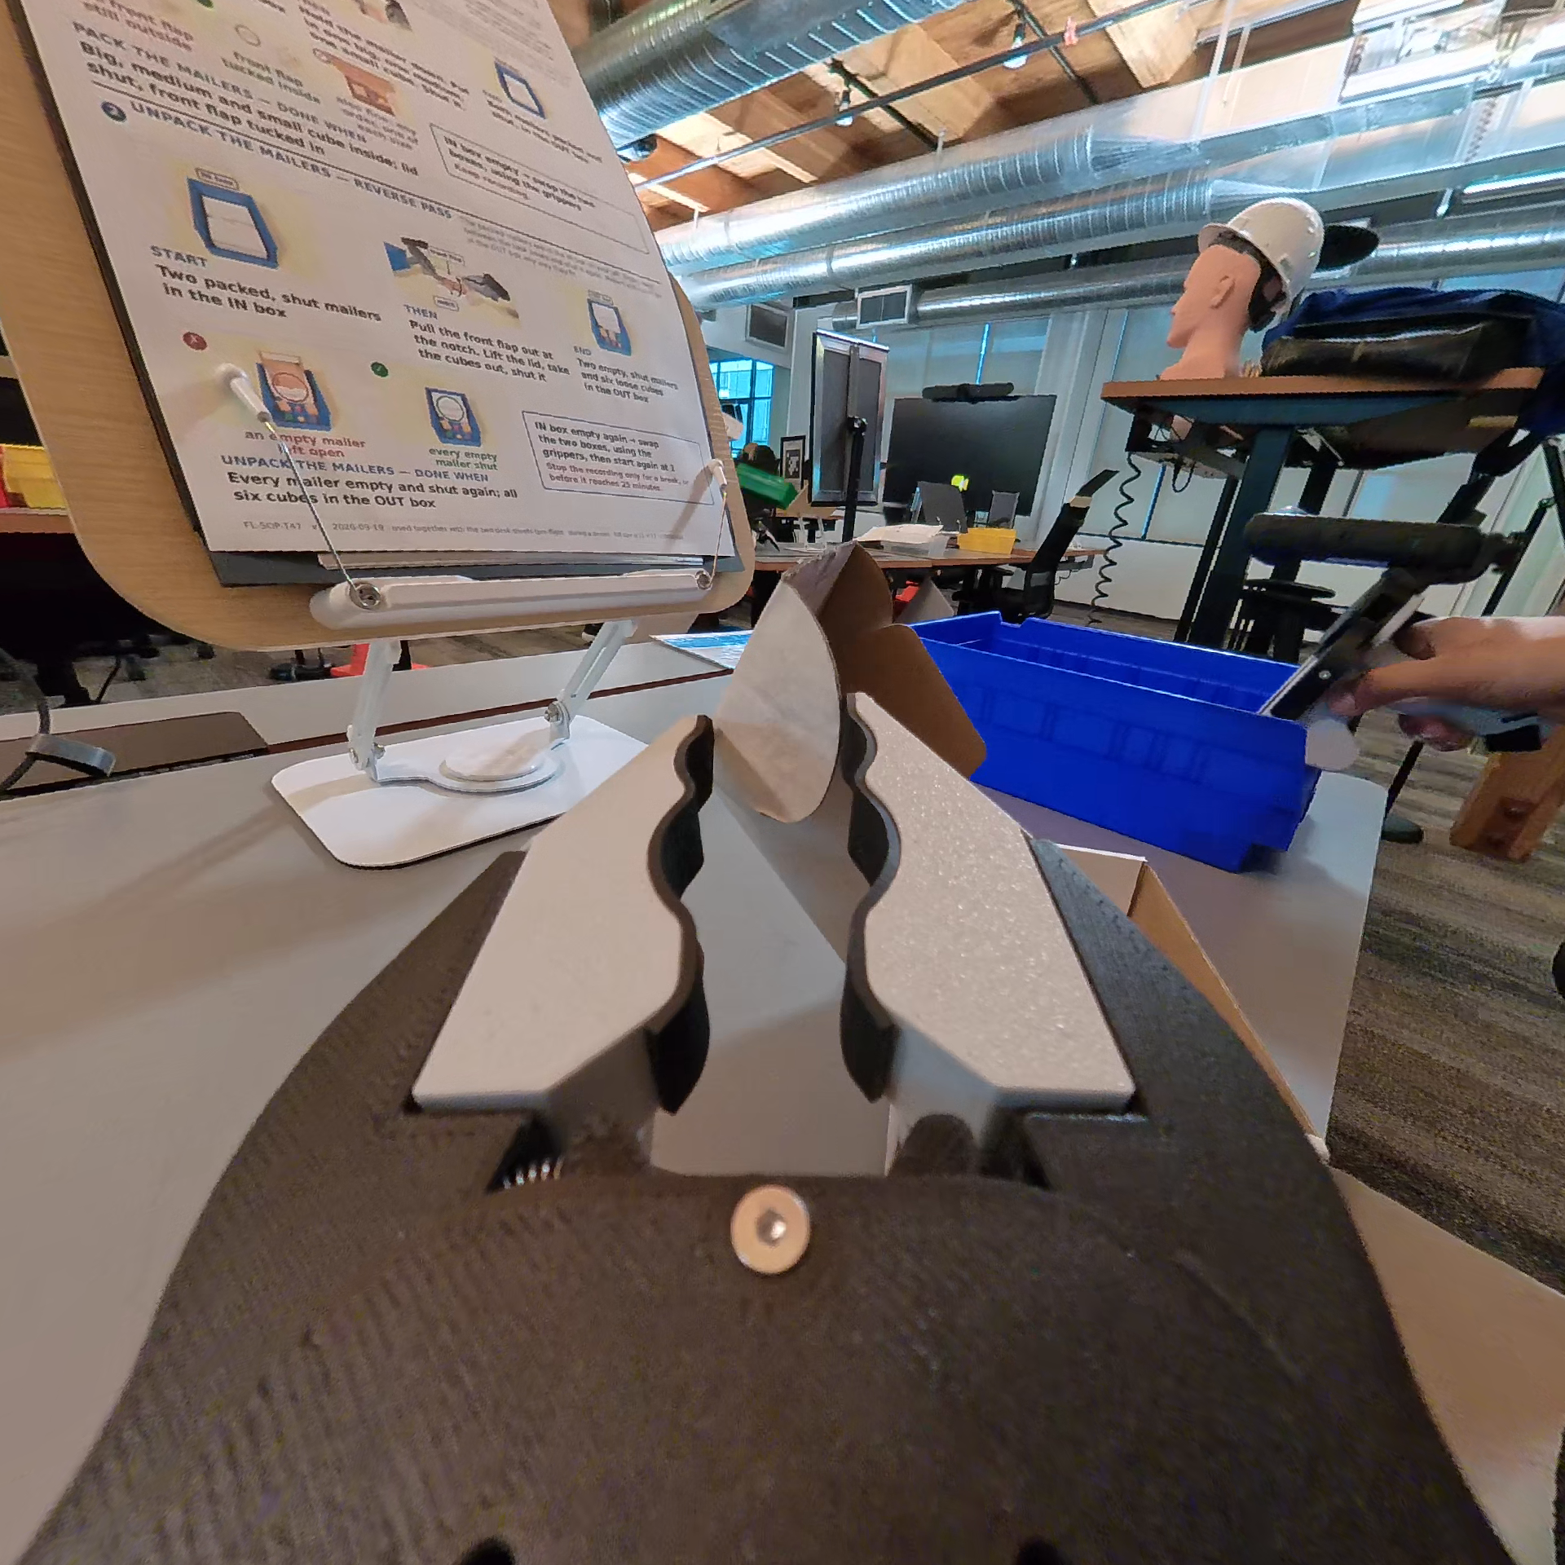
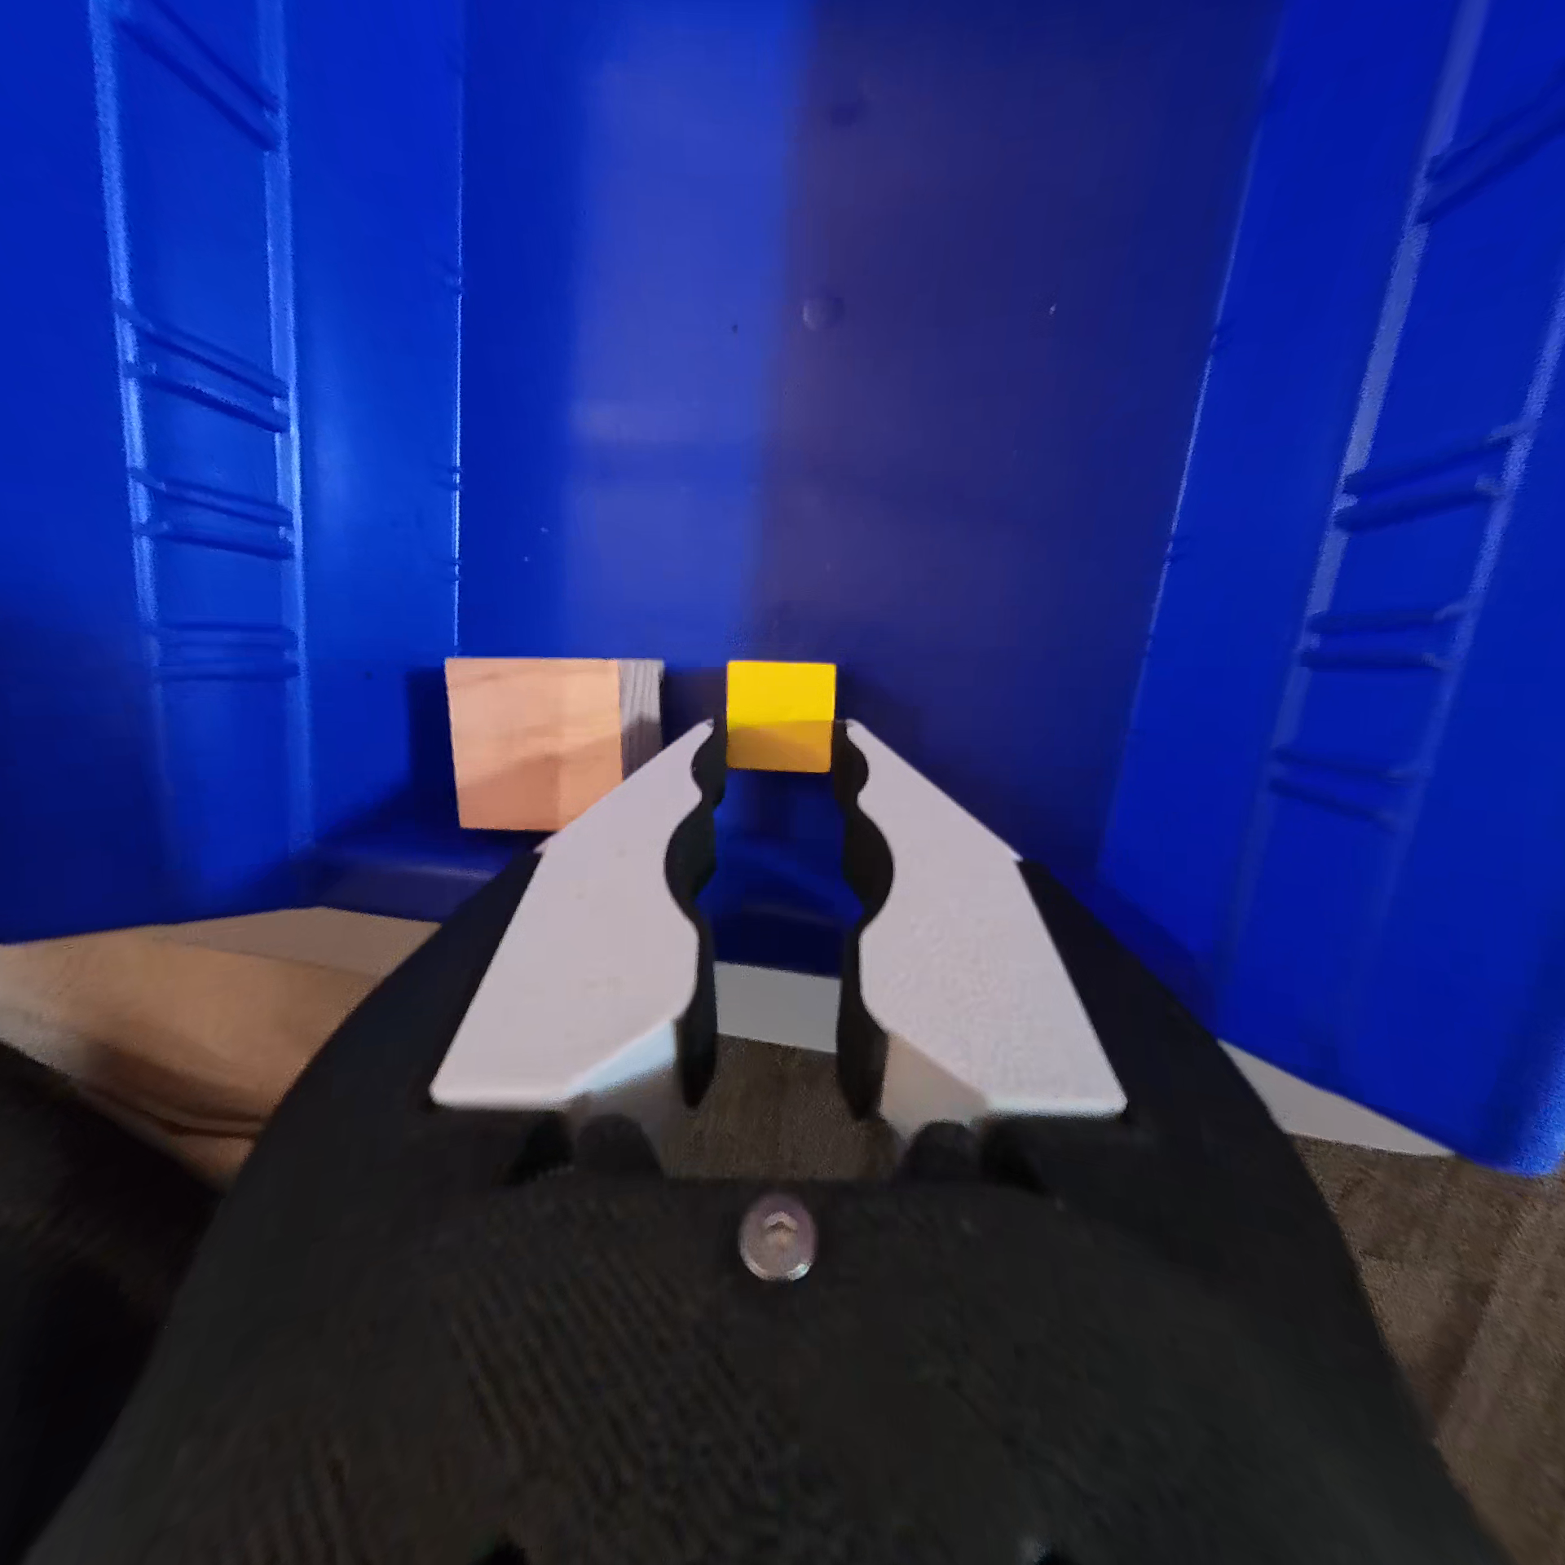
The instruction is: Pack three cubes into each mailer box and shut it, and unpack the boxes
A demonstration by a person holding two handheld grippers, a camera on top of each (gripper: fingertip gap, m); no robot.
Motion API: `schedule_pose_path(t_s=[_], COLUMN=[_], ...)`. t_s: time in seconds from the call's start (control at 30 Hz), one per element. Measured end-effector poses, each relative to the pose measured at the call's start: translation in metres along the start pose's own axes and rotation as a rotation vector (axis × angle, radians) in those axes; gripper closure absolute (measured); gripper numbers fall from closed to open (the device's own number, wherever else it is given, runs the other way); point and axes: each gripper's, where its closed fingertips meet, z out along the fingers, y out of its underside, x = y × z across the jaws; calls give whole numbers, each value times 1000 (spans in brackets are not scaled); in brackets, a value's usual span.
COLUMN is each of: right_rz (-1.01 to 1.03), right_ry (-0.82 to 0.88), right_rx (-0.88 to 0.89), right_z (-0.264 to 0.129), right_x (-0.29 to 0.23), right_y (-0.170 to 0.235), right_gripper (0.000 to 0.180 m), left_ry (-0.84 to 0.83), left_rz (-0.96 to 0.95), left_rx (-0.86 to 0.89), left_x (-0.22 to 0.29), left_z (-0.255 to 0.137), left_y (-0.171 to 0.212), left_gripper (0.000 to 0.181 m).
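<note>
Closest to you in the left wrist view is the coarse, ribbed black plastic body of your left gripper (image 1: 775,762), with a bright screw head set in its middle. From it run two pale grey, grainy fingers (image 1: 584,915) lined with wavy black pads. They stand a little apart and pinch the rounded white-faced cardboard flap (image 1: 779,720) of the mailer box (image 1: 1186,940) between their tips; the flap's brown inner side curls up behind. The box's brown corrugated wall shows low on the right, on the smooth white table (image 1: 169,974). Beyond it sits the glossy blue plastic bin (image 1: 1126,745), and a hand (image 1: 1465,677) holds the other gripper over its far end. To the left a printed instruction sheet (image 1: 381,279) leans on a white-footed wooden stand (image 1: 457,779).

In the right wrist view the same ribbed black body fills the foreground, and your right gripper (image 2: 779,745) reaches down into the bin (image 2: 1355,508), whose ridged blue walls rise on both sides. Its grey fingers (image 2: 940,931) sit parted, their tips flanking the small yellow cube (image 2: 779,703); you cannot tell whether the pads touch it. Just left of it, apart by a narrow gap, rests a larger plain wooden cube (image 2: 533,745) with visible grain
</note>
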Motion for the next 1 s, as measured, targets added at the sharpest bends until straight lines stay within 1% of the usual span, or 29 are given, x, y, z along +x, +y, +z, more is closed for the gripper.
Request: schedule_pose_path(t_s=[0.13, 0.27, 0.33, 0.4, 0.5, 0.57, 0.6, 0.67, 0.73, 0.8, 0.87, 1.0], right_rz=[9, 0, 3, -24, -174, -322, -397, -513, -615, -679, -714, -667], right_ry=[10, 20, 6, -65, -191, -192, -173, -130, -174, -215, -248, -211], right_rx=[-13, -1, 55, 155, 414, 609, 674, 716, 666, 597, 541, 442], right_z=[-10, -21, -29, -41, -73, -94, -98, -91, -67, -40, -17, 26], right_x=[2, 1, -5, -27, -88, -138, -163, -212, -265, -302, -324, -323], right_y=[3, 1, -11, -32, -80, -108, -116, -119, -107, -92, -80, -76], right_gripper=[156, 141, 134, 132, 133, 134, 135, 139, 142, 143, 144, 142], left_ry=[-1, -1, -1, -1, -1, -1, -1, 0, 2, 4, 6, 11], left_rz=[1, 1, 0, 0, 0, 1, 1, 3, 4, 8, 15, 12], left_rx=[0, 0, 0, 1, 1, 1, 1, 1, 2, 2, 3, 7], left_x=[0, 0, 0, 0, 0, 0, 0, 1, 1, 2, 3, 3], left_z=[0, 0, 1, 1, 1, 1, 1, 0, 0, 0, -1, 0], left_y=[0, 0, 0, 0, 0, 0, 0, 0, 0, -1, -1, -1], left_gripper=[152, 152, 152, 152, 152, 152, 152, 152, 152, 152, 152, 152])
